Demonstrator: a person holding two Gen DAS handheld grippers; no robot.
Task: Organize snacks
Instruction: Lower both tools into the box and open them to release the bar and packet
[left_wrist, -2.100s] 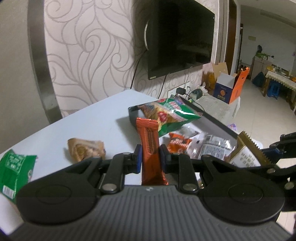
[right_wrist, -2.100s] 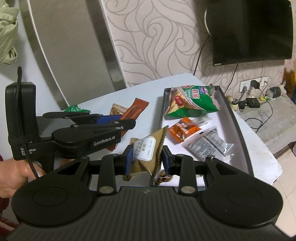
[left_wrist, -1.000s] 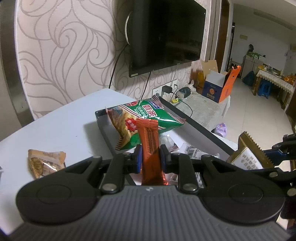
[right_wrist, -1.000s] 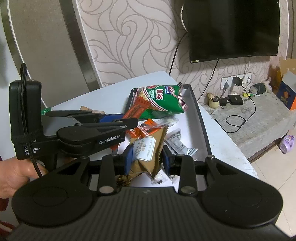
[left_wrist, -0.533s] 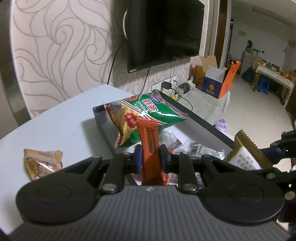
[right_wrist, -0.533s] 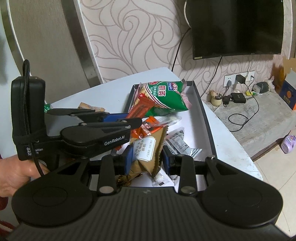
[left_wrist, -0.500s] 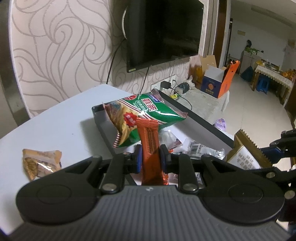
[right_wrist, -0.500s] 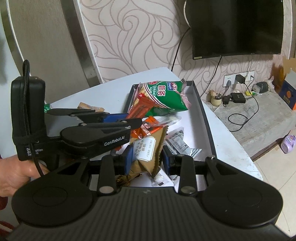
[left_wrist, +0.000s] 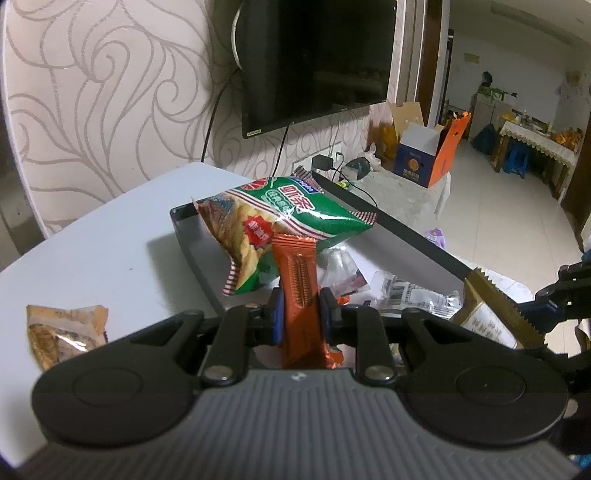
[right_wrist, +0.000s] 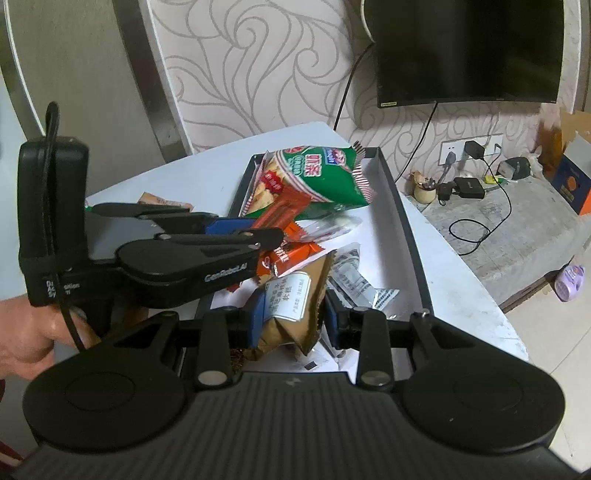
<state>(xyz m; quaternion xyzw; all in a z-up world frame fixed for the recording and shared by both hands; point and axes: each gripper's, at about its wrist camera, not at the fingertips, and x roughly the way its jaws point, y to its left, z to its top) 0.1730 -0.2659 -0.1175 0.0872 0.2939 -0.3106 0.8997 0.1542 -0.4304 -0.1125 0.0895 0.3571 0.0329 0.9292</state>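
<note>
Left gripper (left_wrist: 300, 319) clamping orange bar (left_wrist: 297, 284), right gripper (right_wrist: 294, 310) brown packet (right_wrist: 295, 295), lower ends hidden.

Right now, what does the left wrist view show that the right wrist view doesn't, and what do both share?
Left wrist only: the open orange-and-blue cardboard box on the floor and the far room with a cloth-covered table.

Right wrist only: the person's left hand, the white wall socket and the purple bottle.

Both: the dark tray, green chip bag, the left gripper clamping the orange-brown bar, and the right gripper clamping the brown labelled packet.
</note>
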